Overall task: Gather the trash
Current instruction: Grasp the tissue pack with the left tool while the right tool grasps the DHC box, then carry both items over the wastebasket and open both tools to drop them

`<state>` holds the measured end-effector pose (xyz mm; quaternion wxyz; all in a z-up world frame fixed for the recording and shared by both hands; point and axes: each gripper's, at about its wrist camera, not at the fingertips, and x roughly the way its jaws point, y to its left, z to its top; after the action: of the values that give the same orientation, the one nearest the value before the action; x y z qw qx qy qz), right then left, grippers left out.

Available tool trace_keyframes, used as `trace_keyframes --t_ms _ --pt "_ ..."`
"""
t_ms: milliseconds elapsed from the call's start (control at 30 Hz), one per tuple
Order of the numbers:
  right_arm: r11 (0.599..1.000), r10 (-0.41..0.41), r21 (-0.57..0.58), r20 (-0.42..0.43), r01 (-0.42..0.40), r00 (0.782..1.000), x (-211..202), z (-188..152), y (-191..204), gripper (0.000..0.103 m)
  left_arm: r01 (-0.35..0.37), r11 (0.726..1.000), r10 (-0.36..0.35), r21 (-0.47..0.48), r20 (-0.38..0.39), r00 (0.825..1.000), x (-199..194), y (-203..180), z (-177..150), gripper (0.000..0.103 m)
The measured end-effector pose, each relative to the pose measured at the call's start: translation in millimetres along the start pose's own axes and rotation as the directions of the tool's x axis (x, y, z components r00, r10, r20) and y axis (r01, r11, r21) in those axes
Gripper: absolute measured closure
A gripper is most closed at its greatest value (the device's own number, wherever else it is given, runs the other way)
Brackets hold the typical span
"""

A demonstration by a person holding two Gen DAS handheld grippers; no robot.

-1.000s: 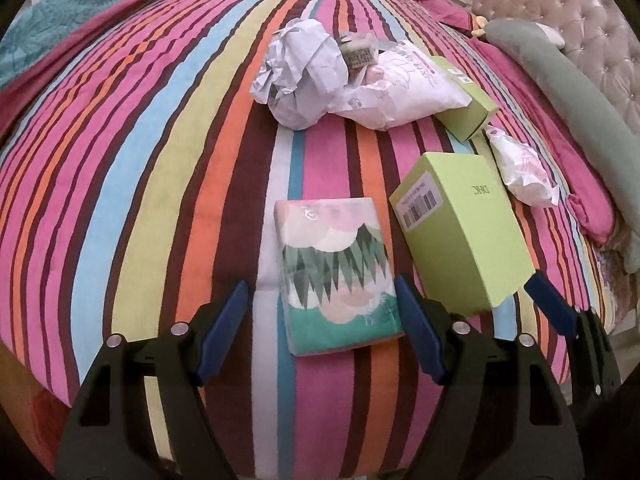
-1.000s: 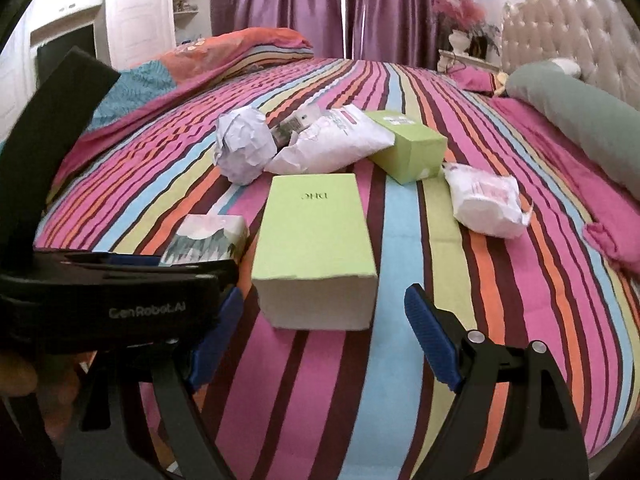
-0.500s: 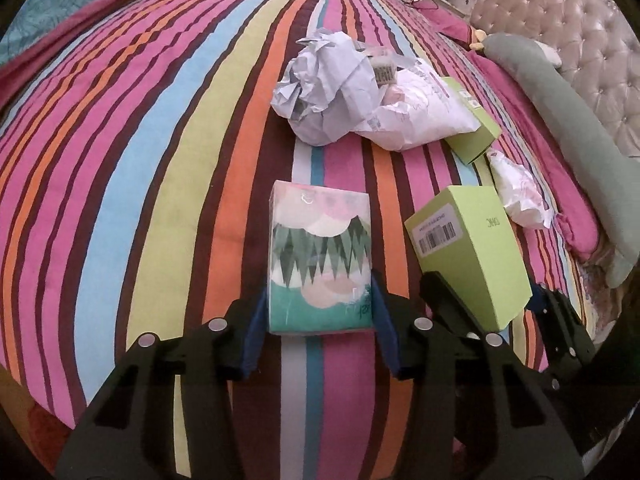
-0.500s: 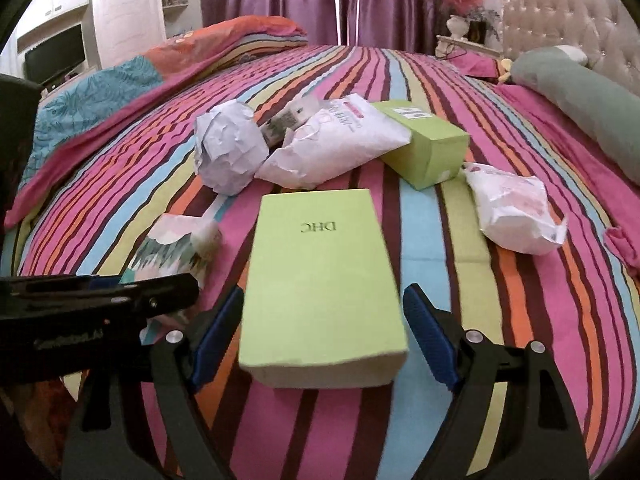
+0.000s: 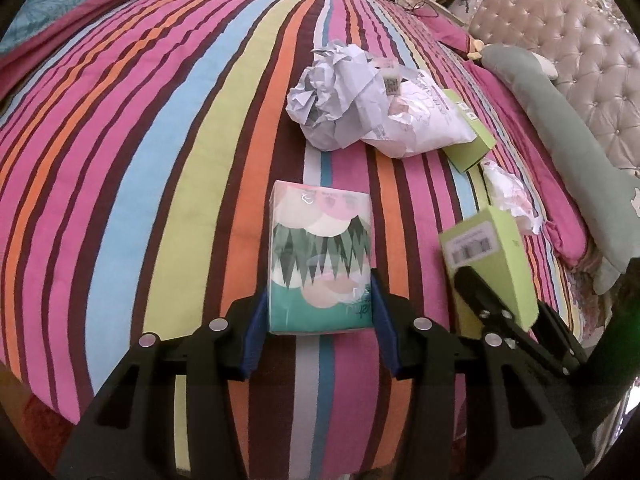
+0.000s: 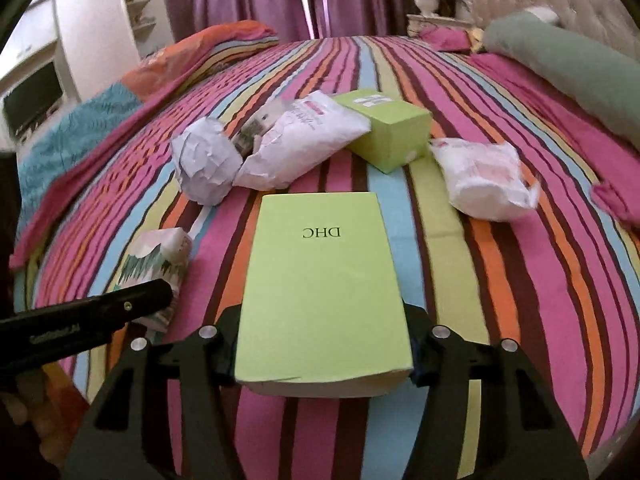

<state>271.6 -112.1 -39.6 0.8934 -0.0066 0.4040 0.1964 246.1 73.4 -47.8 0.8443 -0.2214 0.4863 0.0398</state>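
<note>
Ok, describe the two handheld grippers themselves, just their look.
Both are alike. The left gripper and right gripper have matte black angular plastic fingers with round silver rivets and blue pads inside the tips. White lettering runs along the left gripper's black body in the right wrist view. No cables show.

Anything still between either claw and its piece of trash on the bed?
Nothing visible. The left claw has its pads against the sides of the tissue pack. The right claw, whose jaws have just been closing, is clamped on the green DHC box. No bin is in view.
</note>
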Motion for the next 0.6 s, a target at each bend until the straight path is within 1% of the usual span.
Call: trace_keyframes --t_ms 100,333,467,600 --pt "0.999 0.012 0.050 -0.004 -0.012 1.000 -11.8 -6.3 -7.5 0.048 0.012 1.000 -0.012 0.006 0.003 1.000 -8.3 1.9 -5.9 0.057" --pt "0.994 0.027 0.102 -0.011 -0.025 1.000 -41.9 -23.3 -13.3 0.048 0.028 0.999 -0.029 0.043 0.023 0.999 -36.4 4.9 -27.1 0.057" --pt "0.990 0.042 0.137 -0.018 -0.039 0.999 -62.5 -37.7 -15.6 0.048 0.042 0.996 -0.044 0.082 0.017 0.999 -54.0 8.0 -45.8 0.057" --pt "0.986 0.044 0.161 -0.027 -0.039 0.999 -82.6 -60.3 -14.0 0.048 0.035 0.991 -0.038 0.132 0.014 0.999 -71.1 11.0 -66.5 0.057"
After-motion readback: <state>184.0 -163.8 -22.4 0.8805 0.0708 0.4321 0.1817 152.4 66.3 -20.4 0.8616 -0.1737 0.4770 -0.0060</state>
